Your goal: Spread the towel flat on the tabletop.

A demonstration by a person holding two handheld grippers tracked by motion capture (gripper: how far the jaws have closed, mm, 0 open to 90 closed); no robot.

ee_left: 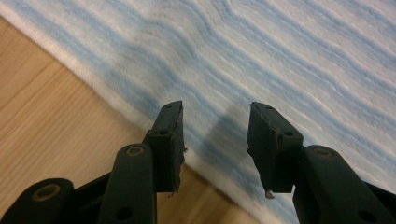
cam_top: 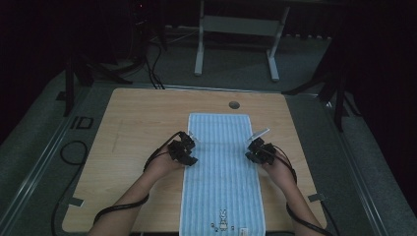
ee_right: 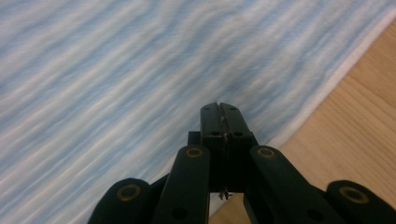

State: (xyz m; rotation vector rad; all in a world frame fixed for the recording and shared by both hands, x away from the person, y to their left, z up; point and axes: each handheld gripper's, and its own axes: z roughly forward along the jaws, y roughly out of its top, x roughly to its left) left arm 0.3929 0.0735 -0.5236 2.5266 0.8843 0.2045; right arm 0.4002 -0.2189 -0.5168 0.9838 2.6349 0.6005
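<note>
With the left tool released and the right tool clenched empty at the towel's long edges, an uneven pinch could skew it.

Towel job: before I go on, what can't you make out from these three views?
- Towel: its near end is cut off by the bottom edge of the high view.
- Rabbit print: too small in the high view to read the marks beside it.
- Towel weave: smeared by blur in the right gripper view.
- Right tool: jaws shut together above the towel; nothing visible between them.
- Left tool: open.
</note>
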